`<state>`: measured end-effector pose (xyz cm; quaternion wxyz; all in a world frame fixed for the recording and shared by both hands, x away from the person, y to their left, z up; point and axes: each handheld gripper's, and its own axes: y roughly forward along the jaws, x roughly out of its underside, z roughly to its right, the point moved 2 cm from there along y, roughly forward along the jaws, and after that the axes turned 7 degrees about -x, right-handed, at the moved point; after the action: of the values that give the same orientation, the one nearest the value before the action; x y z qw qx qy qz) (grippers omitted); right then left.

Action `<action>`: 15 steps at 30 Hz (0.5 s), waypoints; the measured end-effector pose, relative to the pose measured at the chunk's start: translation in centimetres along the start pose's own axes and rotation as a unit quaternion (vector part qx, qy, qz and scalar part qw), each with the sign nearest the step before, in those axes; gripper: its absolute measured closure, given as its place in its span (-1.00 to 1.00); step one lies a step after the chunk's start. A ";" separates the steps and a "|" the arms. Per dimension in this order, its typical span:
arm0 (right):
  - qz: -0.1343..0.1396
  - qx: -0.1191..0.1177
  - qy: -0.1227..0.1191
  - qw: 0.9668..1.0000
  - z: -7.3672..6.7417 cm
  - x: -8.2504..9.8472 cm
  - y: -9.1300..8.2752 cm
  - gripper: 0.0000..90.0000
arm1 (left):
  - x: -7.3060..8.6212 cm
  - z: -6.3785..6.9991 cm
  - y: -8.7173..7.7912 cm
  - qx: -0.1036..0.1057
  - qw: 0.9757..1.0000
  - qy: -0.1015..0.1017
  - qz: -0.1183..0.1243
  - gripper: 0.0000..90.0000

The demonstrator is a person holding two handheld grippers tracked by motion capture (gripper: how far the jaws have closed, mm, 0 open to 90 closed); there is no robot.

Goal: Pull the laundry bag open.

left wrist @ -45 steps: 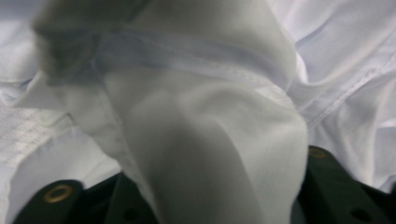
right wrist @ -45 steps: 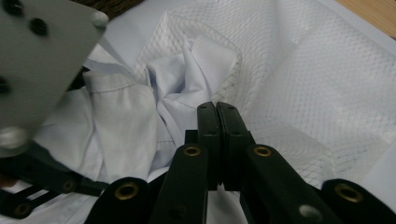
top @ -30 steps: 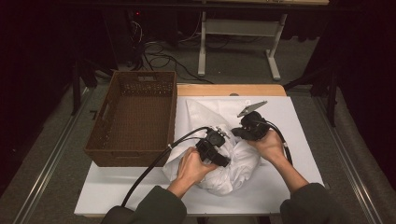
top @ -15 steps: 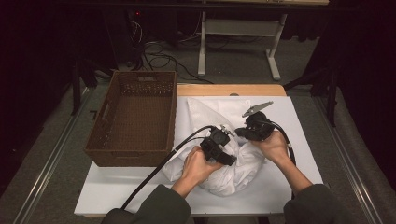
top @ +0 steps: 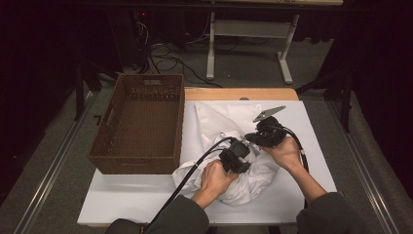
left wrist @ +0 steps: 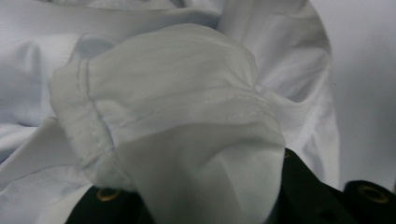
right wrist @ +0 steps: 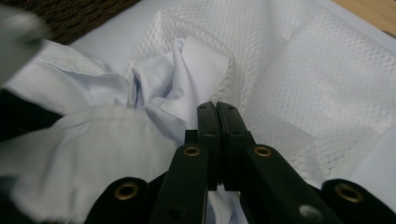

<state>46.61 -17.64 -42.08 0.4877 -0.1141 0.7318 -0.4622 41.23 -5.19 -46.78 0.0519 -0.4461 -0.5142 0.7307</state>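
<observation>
A crumpled white garment (top: 248, 183) lies on the white board, partly pushed into a white mesh bag (top: 219, 119). My left gripper (top: 243, 148) sits on the garment; its jaws have just been closing, and a thick fold of the garment (left wrist: 187, 93) is bunched between them and hides their tips. My right gripper (top: 249, 139) faces it from the right. Its jaws (right wrist: 217, 109) are pressed together on the rim of the mesh bag (right wrist: 303, 70), whose mouth arches over a bunch of the garment (right wrist: 187, 70).
An empty brown wicker basket (top: 141, 122) stands at the left, touching the white board (top: 136, 195). A wooden table edge (top: 234, 93) runs behind the board. Cables and a metal stand are on the floor beyond.
My left gripper has slid right toward the right gripper and gathered a fold of the garment. The right gripper has kept still.
</observation>
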 end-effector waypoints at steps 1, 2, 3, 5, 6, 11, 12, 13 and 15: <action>0.000 -0.001 -0.003 1.000 0.1 0.0 0.1 1.00 | 0.0 -0.9 0.9 -0.022 1.000 -0.013 -0.005 0.82; 0.000 -0.001 -0.001 1.000 0.1 0.0 0.3 1.00 | 0.0 -0.9 0.9 -0.022 1.000 -0.013 -0.005 0.83; 0.000 -0.001 -0.001 1.000 0.1 0.0 0.3 1.00 | -0.1 -1.2 1.3 -0.028 0.999 -0.022 -0.006 0.83; -0.009 0.000 -0.004 1.000 -0.1 0.1 0.6 1.00 | -0.2 -1.7 1.8 -0.037 0.999 -0.034 -0.003 0.82; -0.009 0.000 -0.007 1.000 -0.2 0.0 0.7 1.00 | -0.3 -1.9 1.9 -0.045 0.998 -0.036 -0.004 0.81; -0.008 0.004 -0.014 1.000 -0.6 -0.1 0.8 1.00 | -0.3 -1.6 0.0 -0.025 0.999 -0.030 0.006 0.25; -0.008 0.005 -0.013 1.000 -0.7 -0.1 0.7 1.00 | -0.3 -1.6 -0.8 -0.023 0.999 -0.024 0.012 0.14; -0.009 0.006 -0.010 1.000 -0.7 -0.1 0.7 1.00 | -0.4 -1.7 -1.7 -0.025 0.999 -0.016 0.015 0.04; -0.011 0.011 -0.008 1.000 -0.7 -0.1 0.6 1.00 | -0.3 -2.1 -3.4 -0.024 0.999 -0.013 0.019 -0.09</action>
<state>46.27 -16.79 -42.42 0.4898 -0.1204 0.7216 -0.4743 41.60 -2.31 -44.08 0.0207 -0.4475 -0.5234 0.7248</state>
